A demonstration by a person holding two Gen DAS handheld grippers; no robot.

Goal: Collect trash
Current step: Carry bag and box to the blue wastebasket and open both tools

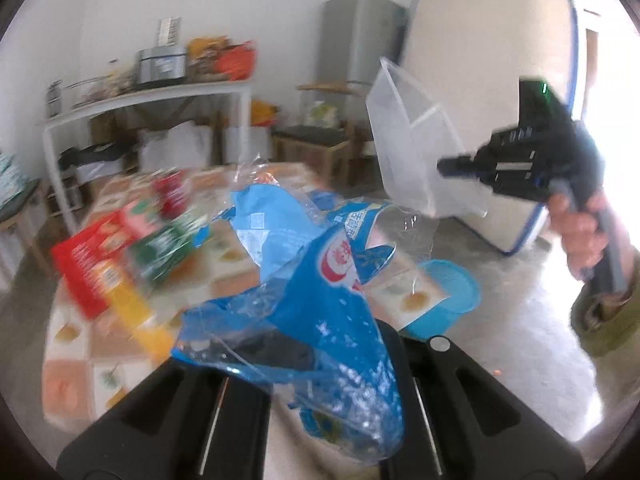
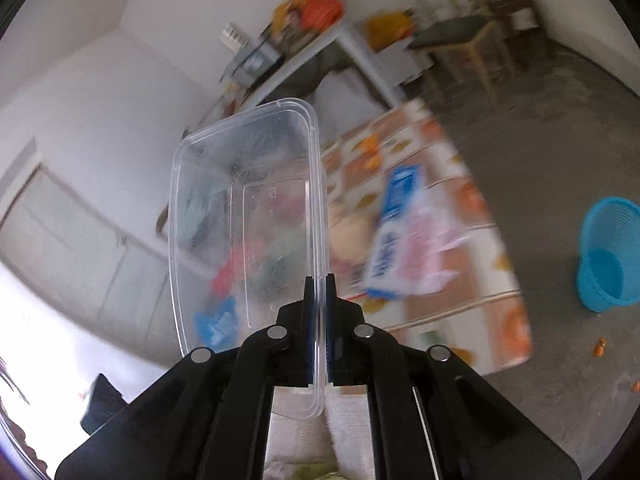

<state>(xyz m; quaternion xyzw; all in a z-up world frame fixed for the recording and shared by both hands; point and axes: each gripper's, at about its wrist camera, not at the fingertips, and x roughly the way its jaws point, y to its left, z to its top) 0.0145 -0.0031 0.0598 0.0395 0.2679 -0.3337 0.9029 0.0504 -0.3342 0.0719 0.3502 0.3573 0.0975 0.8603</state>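
The left gripper (image 1: 320, 364) is clamped on a blue wrapper (image 1: 320, 280), the right gripper (image 2: 319, 320) on a clear tub (image 2: 248, 216) by its rim. The blue bin (image 2: 608, 256) stands on the floor beside the table (image 2: 460, 272), below and right of the tub, nearer the right hand

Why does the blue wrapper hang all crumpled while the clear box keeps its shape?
The blue wrapper looks like thin film: it droops and creases from the left gripper, so probably floppy and very light. The clear box, pinched by one wall in the right gripper, holds shape, so likely stiffer.

place: home, lived-in room | evidence: fridge (image 1: 362, 36), cluttered shelf table (image 1: 160, 96), patterned tablecloth (image 2: 460, 216), wooden stool (image 1: 316, 148)
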